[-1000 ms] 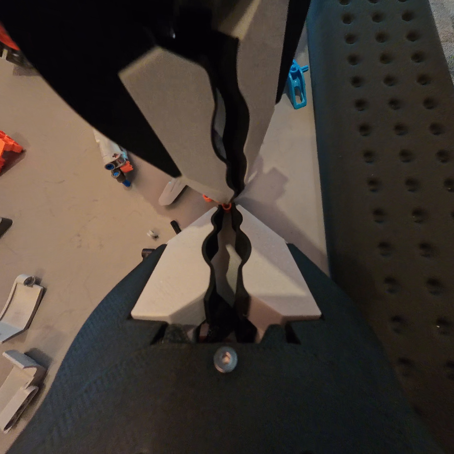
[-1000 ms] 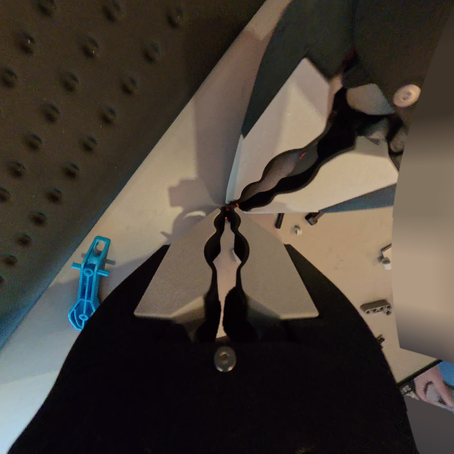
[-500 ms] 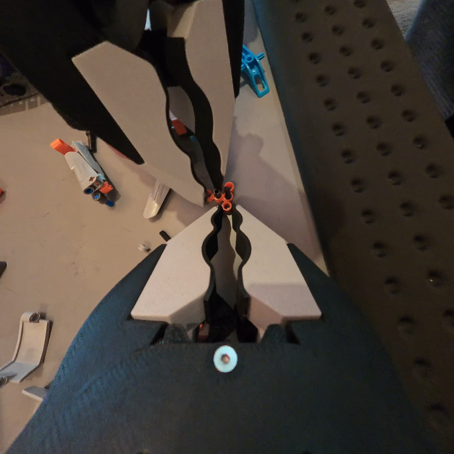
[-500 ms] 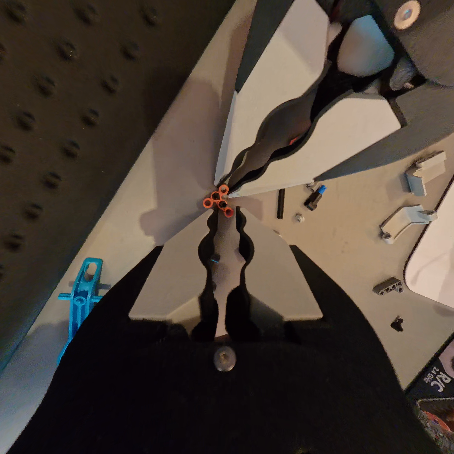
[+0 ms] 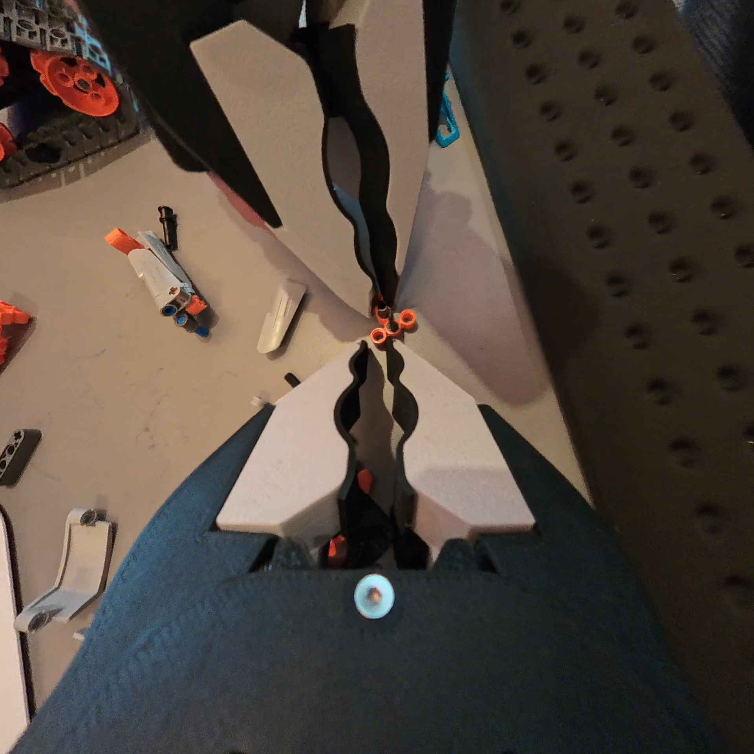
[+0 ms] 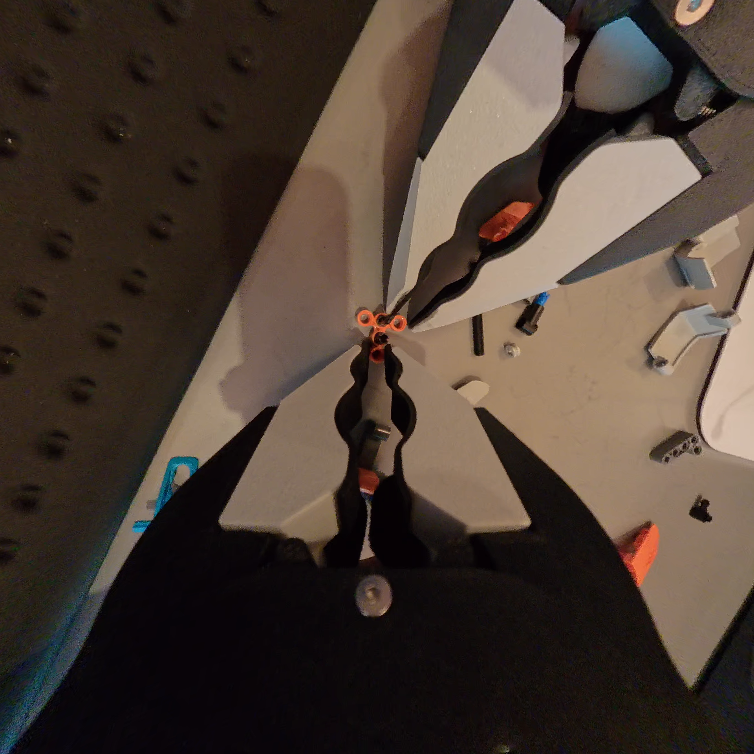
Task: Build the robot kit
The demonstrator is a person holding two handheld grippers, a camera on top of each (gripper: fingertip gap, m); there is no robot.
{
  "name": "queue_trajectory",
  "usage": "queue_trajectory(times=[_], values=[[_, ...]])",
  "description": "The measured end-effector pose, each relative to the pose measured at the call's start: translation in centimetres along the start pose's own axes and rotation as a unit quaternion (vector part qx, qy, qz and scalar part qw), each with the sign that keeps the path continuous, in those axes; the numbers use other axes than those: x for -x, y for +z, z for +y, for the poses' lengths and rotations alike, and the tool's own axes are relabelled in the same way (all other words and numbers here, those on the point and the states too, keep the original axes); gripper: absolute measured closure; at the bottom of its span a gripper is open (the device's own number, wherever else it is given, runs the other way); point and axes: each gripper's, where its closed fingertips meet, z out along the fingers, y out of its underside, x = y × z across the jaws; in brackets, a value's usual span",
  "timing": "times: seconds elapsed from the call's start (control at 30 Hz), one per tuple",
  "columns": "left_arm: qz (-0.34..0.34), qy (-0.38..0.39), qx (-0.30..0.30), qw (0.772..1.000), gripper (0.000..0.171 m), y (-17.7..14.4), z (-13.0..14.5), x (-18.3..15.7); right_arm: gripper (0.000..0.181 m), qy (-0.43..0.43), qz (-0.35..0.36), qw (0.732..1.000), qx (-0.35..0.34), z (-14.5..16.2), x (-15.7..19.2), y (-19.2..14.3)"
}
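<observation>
A small orange T-shaped connector (image 5: pixel 392 324) with round holes and a black pin in it hangs above the beige table (image 5: pixel 102 387), between the two gripper tips. My left gripper (image 5: pixel 377 347) is shut, with one end ring at its fingertips. My right gripper (image 6: pixel 377 351) is shut on the ring at the end of the connector's (image 6: pixel 379 322) stem. In the left wrist view the right gripper (image 5: pixel 382 302) comes in from above. In the right wrist view the left gripper (image 6: pixel 400 320) comes in from the upper right.
A dark perforated panel (image 5: pixel 612 285) runs along one table edge (image 6: pixel 102 204), with a blue piece (image 6: pixel 171 485) beside it. A white, orange and blue assembly (image 5: pixel 163 277), a white panel piece (image 5: pixel 281 322), a tracked model with orange wheels (image 5: pixel 73 81), grey parts (image 6: pixel 685 330) and a white tray (image 6: pixel 730 387) lie around. The grippers are tip to tip, or close to it.
Both views have pulled back and turned while the grippers stay tip to tip. The orange connector, almost hidden between the tips a second ago, now shows its rings and black pin.
</observation>
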Motion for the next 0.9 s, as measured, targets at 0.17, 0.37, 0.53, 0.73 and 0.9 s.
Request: queue_trajectory(times=[0.17,0.37,0.53,0.73,0.9], values=[[-0.032,-0.002,0.008,0.999,0.166,-0.2,0.4,1.1,0.176,0.034,0.021,0.999,-0.013,0.2,-0.1,-0.1],[-0.048,-0.020,-0.005,0.999,0.162,-1.0,0.3,1.8,0.176,0.050,0.026,0.998,-0.029,0.6,-0.2,-0.3],[-0.053,-0.026,-0.017,0.998,0.160,-1.5,-0.1,1.8,0.176,0.059,0.033,0.997,-0.030,0.8,-0.4,-0.4],[-0.057,-0.025,-0.019,0.998,0.160,-1.8,-0.2,1.6,0.176,0.072,0.046,0.996,-0.031,0.9,-0.8,-0.3],[-0.060,-0.025,-0.026,0.998,0.159,-2.1,-0.6,1.5,0.176,0.081,0.047,0.995,-0.038,1.0,-1.1,-0.2]])
